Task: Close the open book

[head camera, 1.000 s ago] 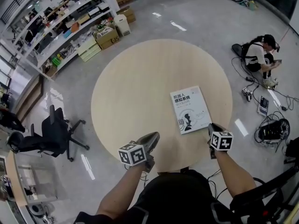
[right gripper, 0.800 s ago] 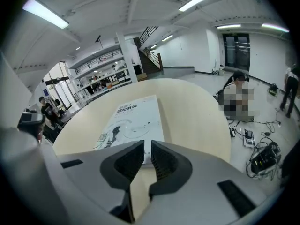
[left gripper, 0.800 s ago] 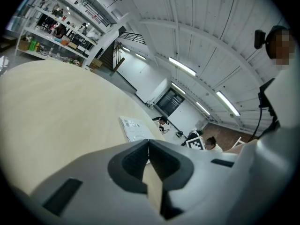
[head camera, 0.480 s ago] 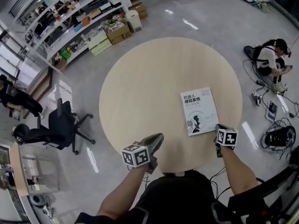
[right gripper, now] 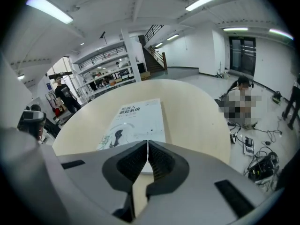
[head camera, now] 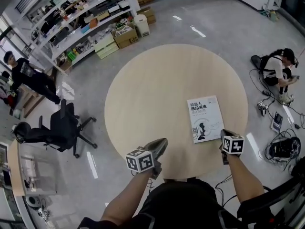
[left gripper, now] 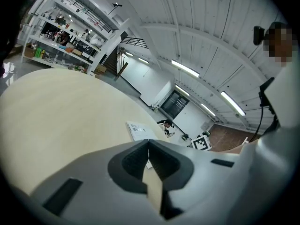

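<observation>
Since the white paperback book (head camera: 206, 118) already lies shut, cover up, flat on the right side of the round pale wooden bench (head camera: 152, 89), little seems left to do. The right gripper (head camera: 222, 133) sits just beside the book's near corner, its fingers pressed together on nothing; the left gripper (head camera: 161, 144), well apart, is likewise closed and empty; best lift the right one clear without catching the cover's edge.

Book (head camera: 206, 119) lies on table (head camera: 152, 104) — right side, near edge.
</observation>
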